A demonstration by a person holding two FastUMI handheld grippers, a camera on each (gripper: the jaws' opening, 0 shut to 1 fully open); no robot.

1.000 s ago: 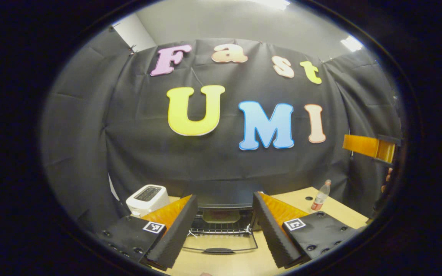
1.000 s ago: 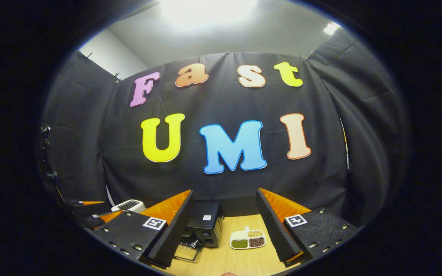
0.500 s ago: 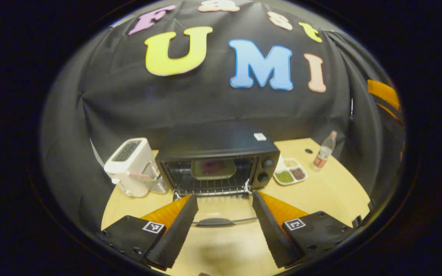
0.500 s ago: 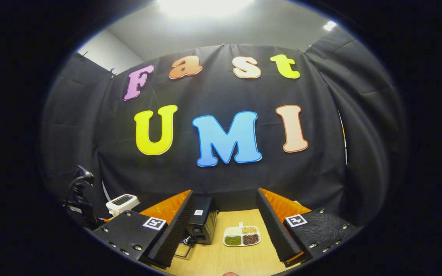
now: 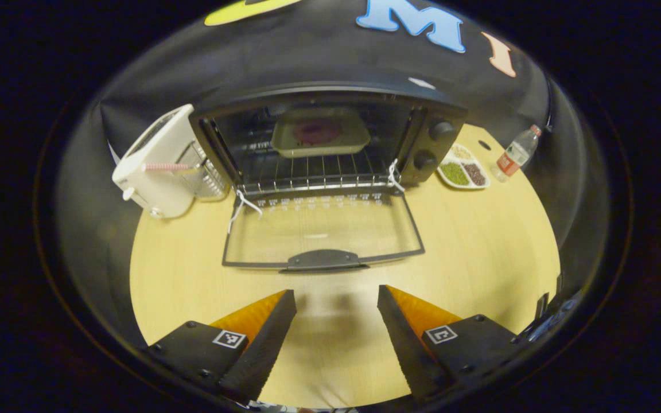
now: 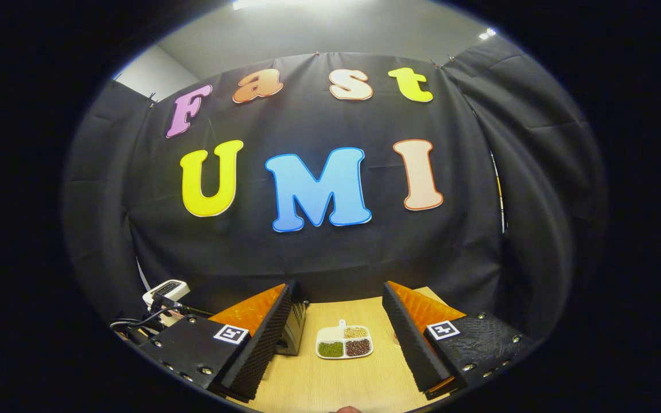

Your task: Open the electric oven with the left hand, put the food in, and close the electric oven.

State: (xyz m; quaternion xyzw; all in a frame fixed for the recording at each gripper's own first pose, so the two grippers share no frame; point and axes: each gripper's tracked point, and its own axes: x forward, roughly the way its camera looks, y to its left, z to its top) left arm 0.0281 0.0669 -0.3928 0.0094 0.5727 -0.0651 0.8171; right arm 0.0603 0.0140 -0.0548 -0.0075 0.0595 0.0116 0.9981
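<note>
Now the door handle lies straight ahead of my left fingers

From the left gripper view, the black electric oven point(image 5: 330, 132) stands open at the back of the pale wooden bench point(image 5: 479, 252), its glass door point(image 5: 322, 232) folded flat onto the bench toward me. A shallow metal tray with something dark red on it point(image 5: 319, 133) already sits on the wire rack inside, so I judge the food is in and closing the door is what remains. The dark door handle point(image 5: 322, 261) runs crosswise, left to right, at the door's near edge, just beyond my left gripper point(image 5: 336, 298), whose fingers are spread wide and hold nothing. They line up either side of the handle's middle, so the coming move turns on going forward and under that edge to lift it

My right gripper point(image 6: 336, 298) is also wide and empty, pointing at the white divided dish of beans point(image 6: 344, 342) on the bench, with the oven's side off to its left. I judge the left gripper the nearer one to the handle. A white toaster point(image 5: 155, 166) stands left of the oven and a clear plastic bottle point(image 5: 515, 155) far right, both apart from the door's swing
</note>
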